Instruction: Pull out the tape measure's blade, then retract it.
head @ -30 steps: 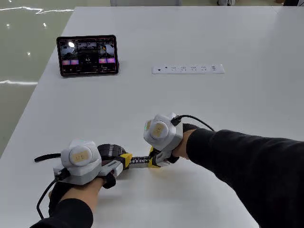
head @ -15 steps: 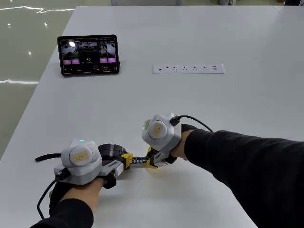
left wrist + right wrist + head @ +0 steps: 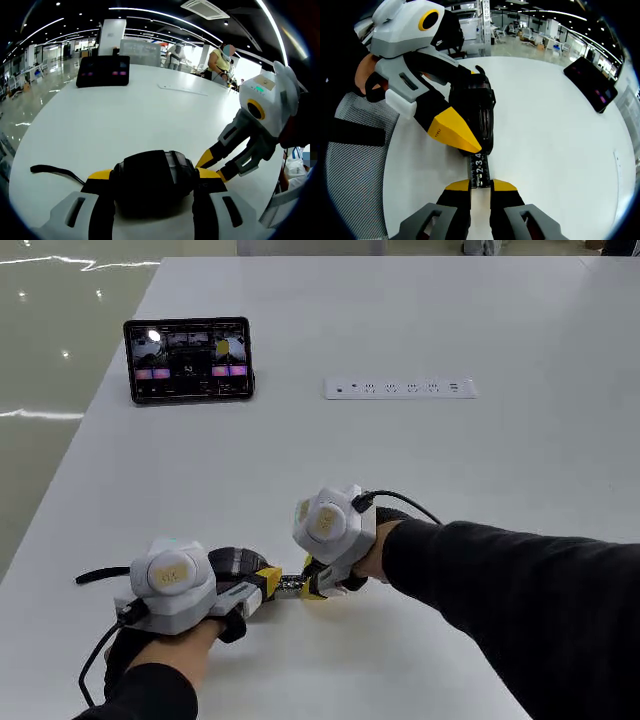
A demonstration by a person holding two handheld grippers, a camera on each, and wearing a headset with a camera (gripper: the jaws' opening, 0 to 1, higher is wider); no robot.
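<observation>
On the far left of my head view a thin black strap (image 3: 100, 572) lies flat on the white tabletop (image 3: 450, 460), trailing out from behind my left gripper (image 3: 256, 585). That gripper sits low at the near left of the table, its yellow-tipped jaws pointing right. In the left gripper view I see the two jaws set wide, pressed against either side of the round black tape measure case (image 3: 152, 175), so the left tool is clamped around the case, which rests on the table.

Just right of the case, a short stretch of the yellow steel blade (image 3: 479, 170) with black numerals comes out of the case mouth. In the right gripper view I can read 2, 3 and 4 on it, and it runs straight from the case to my right gripper (image 3: 481, 188). The right tool's yellow-tipped jaws stand narrow, pinched on the free end of the blade, just beside the left gripper's nearer jaw tip. In the head view the two grippers sit close together, tip nearly to tip, with the blade bridging the small gap between them.

Farther back on the table, well apart from the work, a dark tablet with a lit screen (image 3: 188, 360) stands propped at the left, and a flat white power strip (image 3: 400, 389) lies to its right.
</observation>
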